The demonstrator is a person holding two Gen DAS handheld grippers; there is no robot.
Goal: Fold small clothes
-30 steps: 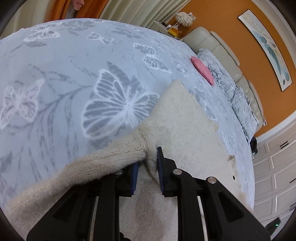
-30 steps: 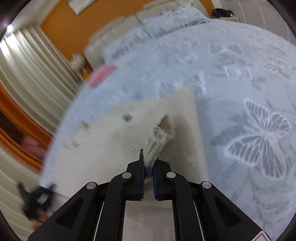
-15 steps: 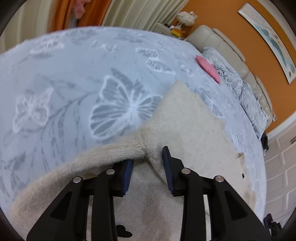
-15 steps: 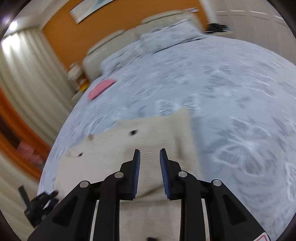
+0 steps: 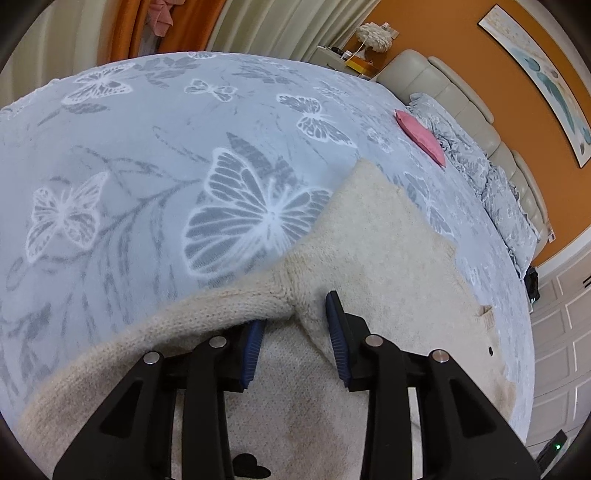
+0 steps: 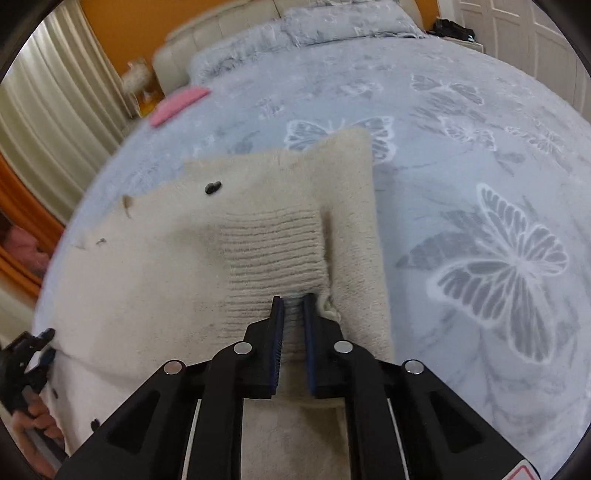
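Home bedroom. Bed [image 5: 155,155] under a grey butterfly-print blanket, cream padded headboard [image 5: 454,96], rumpled pillows [image 5: 495,184]. Orange wall [image 5: 443,33] with framed picture [image 5: 539,77], pleated curtains [image 5: 273,26], white panelled doors [image 6: 532,33].

Left gripper [image 5: 295,325] low in frame, jaws apart, blue pads [image 5: 338,339] clear of knit. Jaws opened in past second, now steady. Cream sweater [image 5: 388,258] flat on bedspread [image 5: 129,166], sleeve [image 5: 177,325] running left across near edge, over left pad tip. Armpit seam fold just ahead of jaw gap, not pinched. Pink cloth [image 5: 421,136] far off near pillows [image 5: 487,181]. Headboard [image 5: 454,96], orange wall [image 5: 461,48], curtains [image 5: 258,26] behind.
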